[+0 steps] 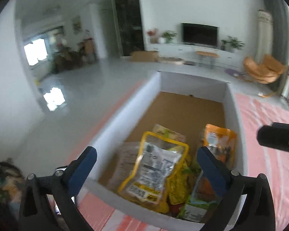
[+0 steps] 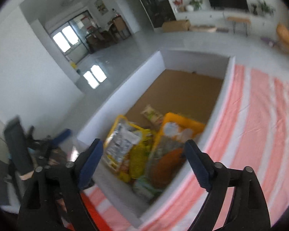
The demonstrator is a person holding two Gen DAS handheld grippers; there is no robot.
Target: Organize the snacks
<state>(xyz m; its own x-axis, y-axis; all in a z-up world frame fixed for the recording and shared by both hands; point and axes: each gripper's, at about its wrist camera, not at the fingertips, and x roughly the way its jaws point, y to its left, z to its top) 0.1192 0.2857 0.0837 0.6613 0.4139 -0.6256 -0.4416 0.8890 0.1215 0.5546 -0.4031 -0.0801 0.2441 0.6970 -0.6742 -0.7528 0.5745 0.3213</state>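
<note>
Both my jaws stand spread wide and grip nothing: my left gripper [image 1: 146, 161] hangs over the near end of the white box [image 1: 125, 104], and my right gripper [image 2: 144, 154] hangs over the same box [image 2: 125, 88] from the other side. Beneath them the snacks lie heaped at the near end of the box's brown floor: a yellow-edged clear pouch [image 1: 154, 165] uppermost, an orange pouch [image 1: 219, 138] against the right wall, yellow and green packets tucked under and between them. Its far end is bare cardboard. It sits on a pink-and-white striped cloth [image 2: 260, 119], with the grey floor beyond.
</note>
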